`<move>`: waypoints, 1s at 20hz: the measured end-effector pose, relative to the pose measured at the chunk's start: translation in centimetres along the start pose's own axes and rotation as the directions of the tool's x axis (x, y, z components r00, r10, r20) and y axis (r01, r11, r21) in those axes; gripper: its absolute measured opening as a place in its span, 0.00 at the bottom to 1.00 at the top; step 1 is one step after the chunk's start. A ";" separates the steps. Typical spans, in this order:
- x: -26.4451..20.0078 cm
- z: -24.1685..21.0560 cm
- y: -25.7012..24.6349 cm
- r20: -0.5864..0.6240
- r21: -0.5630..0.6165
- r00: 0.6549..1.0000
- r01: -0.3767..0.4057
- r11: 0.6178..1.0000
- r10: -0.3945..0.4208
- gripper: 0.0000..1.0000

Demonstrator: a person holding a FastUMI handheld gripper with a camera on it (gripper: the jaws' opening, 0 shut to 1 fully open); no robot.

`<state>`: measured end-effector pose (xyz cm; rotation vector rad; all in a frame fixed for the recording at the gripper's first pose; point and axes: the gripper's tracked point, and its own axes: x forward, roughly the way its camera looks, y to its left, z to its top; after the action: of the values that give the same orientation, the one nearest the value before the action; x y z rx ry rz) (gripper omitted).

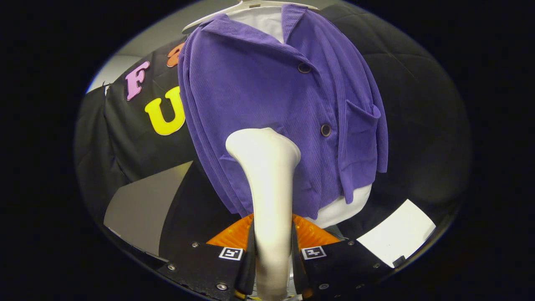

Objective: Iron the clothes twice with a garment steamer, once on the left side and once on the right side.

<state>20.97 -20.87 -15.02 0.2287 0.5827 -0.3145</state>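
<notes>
Gripper view: tool (pixel 272 251) is clamped on the white garment steamer (pixel 267 184), both fingers pressing the handle from either side. Steamer runs straight ahead from between the fingers, narrow at the grip, flaring to a wide head at the far end.

Steamer head sits over the lower front of the purple jacket (pixel 267 92), on the panel just beside the button line. Contact vs. small gap: cannot tell from this angle.

Jacket is ribbed, corduroy-like, hung on a white hanger (pixel 217 14) above and beyond the fingers. Collar open, white shirt (pixel 263 21) showing at the neck, and more white fabric hanging out below the hem past the steamer. Two dark buttons visible: upper button (pixel 304 67) below the collar, lower button (pixel 325 130) just beside the steamer head. Patch pocket (pixel 361 125) sits on the far side of the button line from the steamer head. Whole garment reads tilted in the view.

Behind the jacket: black quilted booth wall (pixel 418 104). An orange ribbed part (pixel 234 236) shows just ahead of the fingers, either side of the steamer handle. A white sheet (pixel 397 238) lies low on the pocket side, a grey panel (pixel 142 213) low on the other side.
</notes>
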 end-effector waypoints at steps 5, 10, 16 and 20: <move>1.6 -4.7 -1.3 -0.074 0.022 0.997 0.015 1.000 -0.013 0.37; 2.7 -10.5 -2.8 -0.165 0.047 0.985 0.055 0.997 -0.046 0.37; 2.5 -14.2 -2.5 -0.250 0.069 0.967 0.059 0.996 -0.040 0.37; -2.0 -11.3 -2.2 -0.188 0.065 0.982 0.010 0.998 0.003 0.37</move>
<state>12.97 -19.11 -23.29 0.3225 0.7599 -0.3176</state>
